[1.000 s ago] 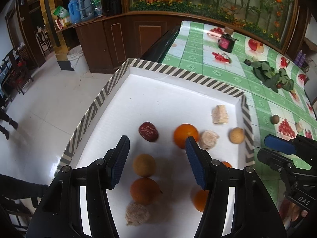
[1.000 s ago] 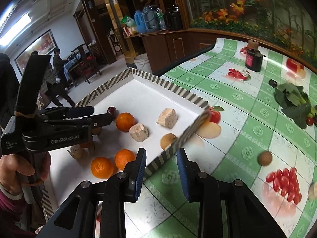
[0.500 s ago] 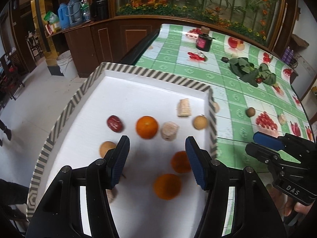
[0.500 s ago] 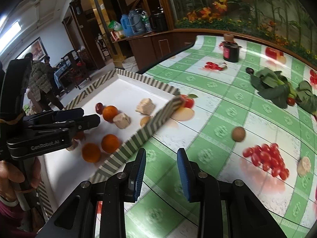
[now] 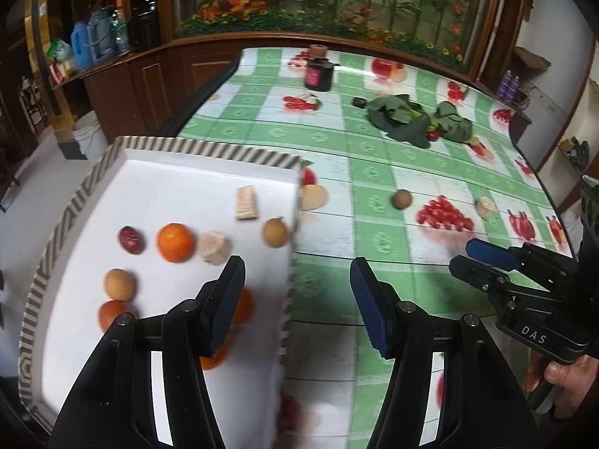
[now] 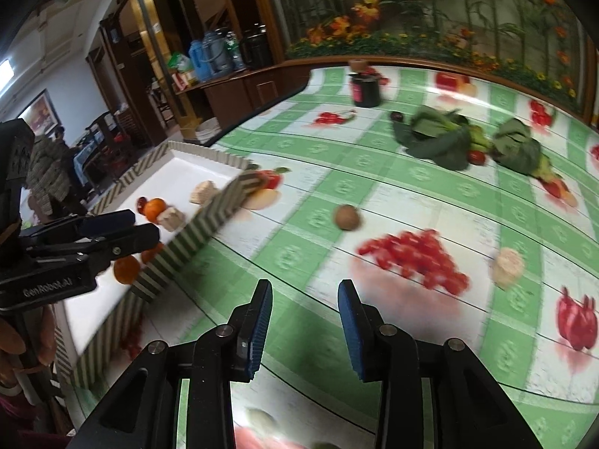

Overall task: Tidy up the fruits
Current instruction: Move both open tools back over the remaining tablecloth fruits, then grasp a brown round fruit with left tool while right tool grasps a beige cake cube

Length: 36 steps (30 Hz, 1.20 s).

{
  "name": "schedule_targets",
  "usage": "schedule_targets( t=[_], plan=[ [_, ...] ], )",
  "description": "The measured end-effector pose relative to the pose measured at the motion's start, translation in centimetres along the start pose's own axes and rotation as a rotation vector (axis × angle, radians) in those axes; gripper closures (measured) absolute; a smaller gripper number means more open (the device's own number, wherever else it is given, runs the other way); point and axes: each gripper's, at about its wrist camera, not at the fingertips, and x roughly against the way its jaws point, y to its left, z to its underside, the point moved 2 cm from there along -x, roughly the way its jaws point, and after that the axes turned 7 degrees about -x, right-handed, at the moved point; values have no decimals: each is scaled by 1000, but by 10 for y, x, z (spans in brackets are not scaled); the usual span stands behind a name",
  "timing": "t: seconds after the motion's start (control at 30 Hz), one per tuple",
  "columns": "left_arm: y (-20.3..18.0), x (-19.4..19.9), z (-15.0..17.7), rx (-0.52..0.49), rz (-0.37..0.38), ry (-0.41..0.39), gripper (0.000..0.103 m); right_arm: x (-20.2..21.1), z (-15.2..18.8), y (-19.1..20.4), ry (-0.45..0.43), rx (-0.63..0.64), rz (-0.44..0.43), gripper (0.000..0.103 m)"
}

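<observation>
Left wrist: oranges (image 5: 239, 308) (tong-hidden), blurred.

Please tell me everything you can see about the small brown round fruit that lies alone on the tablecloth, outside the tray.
The brown fruit is small, round and dull tan-brown, with a matt, slightly rough-looking skin. It looks whole. It rests on a green square of the tablecloth, apart from the striped tray on one side and beside the printed red cherries on the other. Nothing touches it except the cloth; both grippers are away from it.
</observation>
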Motion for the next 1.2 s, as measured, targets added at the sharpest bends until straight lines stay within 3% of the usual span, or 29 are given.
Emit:
schedule_targets(
  t=[0.6,1.2],
  plan=[
    [-51,-34,-12,-51,88,60,44,35,22,-109,-17,-166,177,63],
    [-66,-48,-28,-76,76,60,44,19,0,-115,0,-125,208,63]
  ],
)
